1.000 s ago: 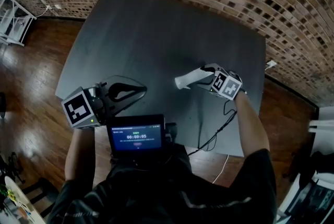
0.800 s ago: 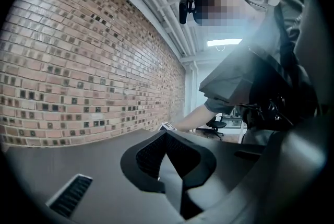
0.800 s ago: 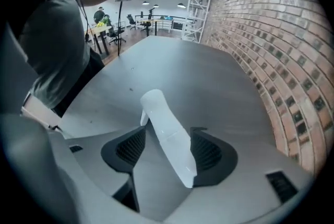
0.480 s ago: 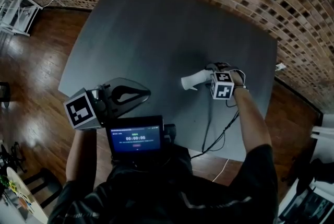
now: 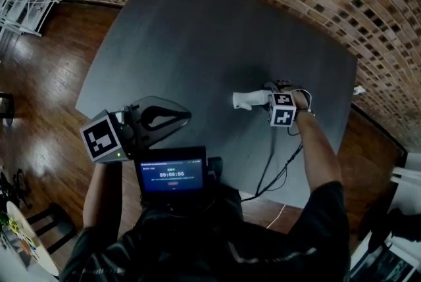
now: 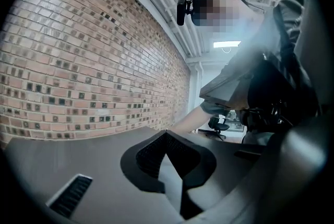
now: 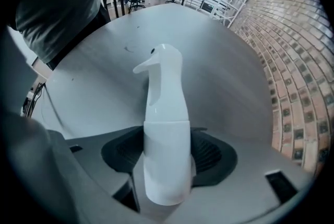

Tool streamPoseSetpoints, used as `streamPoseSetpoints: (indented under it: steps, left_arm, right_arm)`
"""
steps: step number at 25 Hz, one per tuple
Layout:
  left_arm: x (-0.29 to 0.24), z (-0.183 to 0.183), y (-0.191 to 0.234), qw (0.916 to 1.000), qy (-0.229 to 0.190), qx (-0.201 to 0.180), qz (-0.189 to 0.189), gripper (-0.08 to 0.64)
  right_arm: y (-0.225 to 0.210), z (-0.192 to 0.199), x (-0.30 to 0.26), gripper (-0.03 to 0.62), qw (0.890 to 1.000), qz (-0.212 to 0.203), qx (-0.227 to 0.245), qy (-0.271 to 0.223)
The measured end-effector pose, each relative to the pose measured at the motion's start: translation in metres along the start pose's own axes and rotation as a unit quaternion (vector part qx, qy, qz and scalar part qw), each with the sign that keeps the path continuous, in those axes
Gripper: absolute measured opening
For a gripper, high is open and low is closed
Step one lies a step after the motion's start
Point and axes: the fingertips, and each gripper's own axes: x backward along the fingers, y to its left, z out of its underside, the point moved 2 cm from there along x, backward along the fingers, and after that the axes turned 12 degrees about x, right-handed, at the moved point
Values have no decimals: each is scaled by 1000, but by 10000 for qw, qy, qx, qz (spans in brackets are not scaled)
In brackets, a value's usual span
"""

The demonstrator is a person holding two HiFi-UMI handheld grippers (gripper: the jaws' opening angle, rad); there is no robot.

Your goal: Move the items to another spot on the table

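Closing on the white spray bottle [image 7: 164, 113], your right gripper [image 7: 167, 157] has its two dark ribbed pads [image 7: 211, 155] set against the lower part of the bottle's body, one on each side. The bottle runs straight out along the jaws, base nearest the gripper and trigger head [image 7: 159, 61] farthest from it. In the head view it lies roughly level ahead of the gripper, over the dark table [image 5: 197, 31]. Whether its underside touches the tabletop cannot be told.

Assessment of the item: a smooth plastic shell, probably light and stiff, but rounded and slick, so it is liable to twist or slide between the pads. The hold sits near the base, leaving the long neck and head overhanging; a grip nearer mid-body would likely balance better. Firm pressure is judged safe, since nothing about it looks fragile. How much liquid is inside cannot be seen.

Your left gripper [image 6: 167, 157] has its jaws drawn together with nothing between them, held near your body, well apart from the bottle. Beyond the right gripper's tips lies bare tabletop, with the brick wall [image 7: 297, 61] off to its right.
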Motion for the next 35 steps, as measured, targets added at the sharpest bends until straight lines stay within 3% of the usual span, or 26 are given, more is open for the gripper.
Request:
streamPoseSetpoints:
  steps: [5, 9, 16, 22, 29, 35]
  left_arm:
    - [1, 0, 2, 10000, 3, -15, -79, -3]
    - [2, -2, 2, 9999, 6, -49, -106, -3]
    - [6, -7, -6, 9998, -14, -124, -140, -3]
    - [30, -13, -9, 9994, -42, -291, -196, -3]
    - [75, -22, -10, 9987, -115, -484, -114, -3]
    - [120, -35, -5, 9977, -241, -639, -10, -3]
  right_arm:
    - [-1, 0, 0, 278, 9987, -37, -478, -162]
    - [-7, -4, 2, 276, 9926, -76, -1142, -403]
    - [-15, -16, -1, 276, 9665, -417, -2339, -973]
    - [-29, -31, 2, 276, 9510, -471, -2911, -927]
    - [-52, -80, 16, 276, 9359, -452, -3346, -1002]
    - [-70, -135, 27, 276, 9098, -545, -3902, -1307]
